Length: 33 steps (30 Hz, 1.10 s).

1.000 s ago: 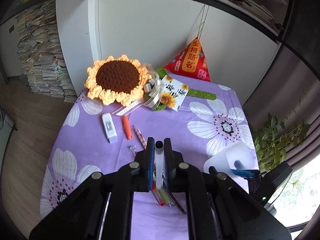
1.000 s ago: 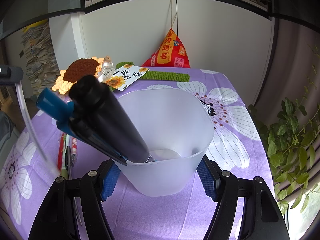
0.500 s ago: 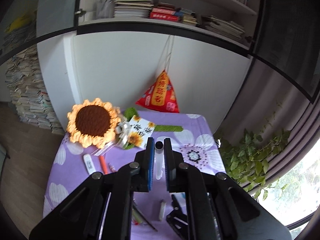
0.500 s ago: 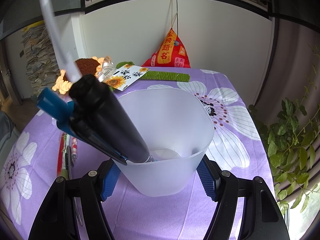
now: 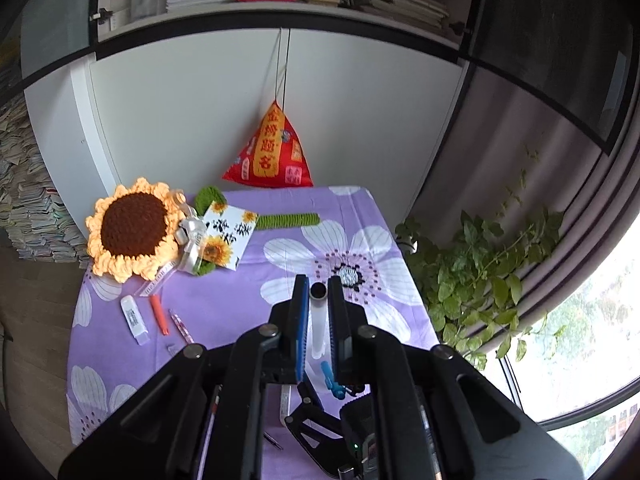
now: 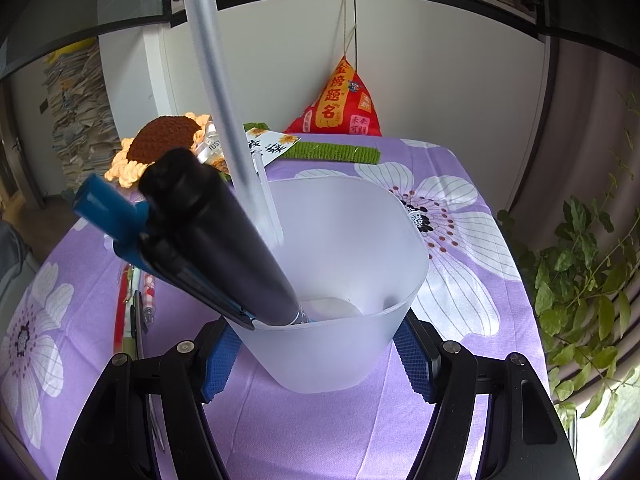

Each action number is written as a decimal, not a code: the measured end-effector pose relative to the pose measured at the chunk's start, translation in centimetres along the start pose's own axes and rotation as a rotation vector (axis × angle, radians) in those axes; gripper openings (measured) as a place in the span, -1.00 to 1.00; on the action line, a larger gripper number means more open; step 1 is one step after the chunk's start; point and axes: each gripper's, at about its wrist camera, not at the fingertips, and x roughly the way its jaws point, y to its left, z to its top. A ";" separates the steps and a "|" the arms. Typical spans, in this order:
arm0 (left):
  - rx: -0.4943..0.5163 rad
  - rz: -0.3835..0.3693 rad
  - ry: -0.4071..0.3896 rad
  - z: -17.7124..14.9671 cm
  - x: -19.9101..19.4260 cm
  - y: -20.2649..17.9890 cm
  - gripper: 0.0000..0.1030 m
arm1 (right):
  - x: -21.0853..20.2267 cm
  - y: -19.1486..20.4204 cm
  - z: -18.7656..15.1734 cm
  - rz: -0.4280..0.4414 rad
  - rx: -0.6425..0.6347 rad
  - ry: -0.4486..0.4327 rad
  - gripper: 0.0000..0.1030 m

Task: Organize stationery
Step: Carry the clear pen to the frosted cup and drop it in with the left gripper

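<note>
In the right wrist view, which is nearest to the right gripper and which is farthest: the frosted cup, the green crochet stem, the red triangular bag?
1. Frosted cup: between the fingers of the right gripper.
2. Green crochet stem: lying across the table's far part.
3. Red triangular bag: at the wall, behind the table.

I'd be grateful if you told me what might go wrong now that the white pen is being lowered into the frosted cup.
1. The white pen comes in slanted beside the black marker already leaning in the frosted cup; it may catch on it or on the rim.
2. The left tool grips the pen near one end, so it could swivel or slip.
3. A push could tip the cup, though the right tool steadies it.
</note>
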 end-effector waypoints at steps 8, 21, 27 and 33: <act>0.002 0.007 0.063 -0.9 1.8 0.1 -0.86 | 0.0 0.0 0.0 0.000 0.000 0.000 0.40; 0.020 -0.004 0.076 -1.3 1.6 0.2 -0.87 | 0.0 0.2 0.0 -0.001 -0.001 0.001 0.39; -0.017 0.010 0.033 -1.0 -0.1 2.0 -0.86 | 0.0 0.3 0.0 -0.001 -0.002 0.001 0.39; -0.133 0.110 0.022 -1.4 -0.7 7.3 -0.74 | -0.1 0.3 -0.1 -0.001 -0.002 0.001 0.39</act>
